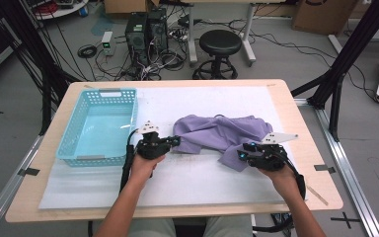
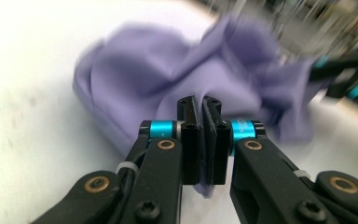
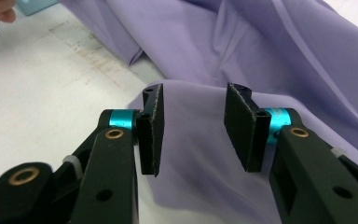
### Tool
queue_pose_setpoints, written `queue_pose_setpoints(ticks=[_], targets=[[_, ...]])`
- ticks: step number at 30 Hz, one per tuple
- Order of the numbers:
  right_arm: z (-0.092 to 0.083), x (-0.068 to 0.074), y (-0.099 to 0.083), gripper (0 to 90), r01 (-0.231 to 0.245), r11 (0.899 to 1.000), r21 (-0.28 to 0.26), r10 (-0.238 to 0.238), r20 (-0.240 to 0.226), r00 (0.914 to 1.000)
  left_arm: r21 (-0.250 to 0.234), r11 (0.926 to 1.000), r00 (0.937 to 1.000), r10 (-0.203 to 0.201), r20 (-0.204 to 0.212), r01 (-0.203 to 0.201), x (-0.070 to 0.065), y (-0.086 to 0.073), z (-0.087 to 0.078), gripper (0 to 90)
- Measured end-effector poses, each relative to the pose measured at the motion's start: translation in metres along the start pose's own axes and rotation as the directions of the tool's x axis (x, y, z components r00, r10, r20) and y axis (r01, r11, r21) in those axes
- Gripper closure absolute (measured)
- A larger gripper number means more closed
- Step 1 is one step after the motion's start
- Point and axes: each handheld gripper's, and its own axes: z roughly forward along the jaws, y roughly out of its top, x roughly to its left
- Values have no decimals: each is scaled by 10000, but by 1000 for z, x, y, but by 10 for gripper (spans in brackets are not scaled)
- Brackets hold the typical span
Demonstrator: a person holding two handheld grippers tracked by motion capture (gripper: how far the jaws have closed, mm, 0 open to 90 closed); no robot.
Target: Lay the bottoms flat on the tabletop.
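A crumpled purple cloth (image 1: 220,134) lies on the white sheet (image 1: 187,180) covering the surface (image 1: 296,123), right of a light blue basket (image 1: 100,126). The left gripper (image 1: 175,141) has its 2 fingers (image 2: 189,140) clamped on a fold at the cloth's left edge. The right gripper (image 1: 241,155) hovers over the cloth's near right corner, its fingers (image 3: 244,126) apart with fabric lying beneath the gap.

The cloth (image 1: 222,134) lies on the bench (image 1: 286,106) between the left tool (image 1: 176,141) and right tool (image 1: 241,156); the basket (image 1: 71,138) sits left of the left tool.
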Motion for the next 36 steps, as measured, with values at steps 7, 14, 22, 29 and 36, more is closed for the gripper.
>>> queue_pose_setpoints(ticks=[7,14,22,29,36], targets=[[30,13,-5,504,413,9916,1226,-372,-360,9987,-445,9988,9972,-237,-709,206,9,4,-5,856],[40,15,-11,886,924,9710,2203,-1043,430,9936,-195,9995,9873,-262,-1564,235,13,2,0,863],[13,16,-22,897,983,9669,2354,-996,-63,9950,-23,9997,9803,-256,-1959,257,17,1,1,860],[-16,21,-28,875,701,9834,1676,-716,30,9974,650,9973,9689,-159,-2468,329,16,-4,11,740],[-24,18,-21,715,-2,9990,456,-28,654,9979,741,9962,9708,612,-2321,-451,-7,-8,-8,584]])
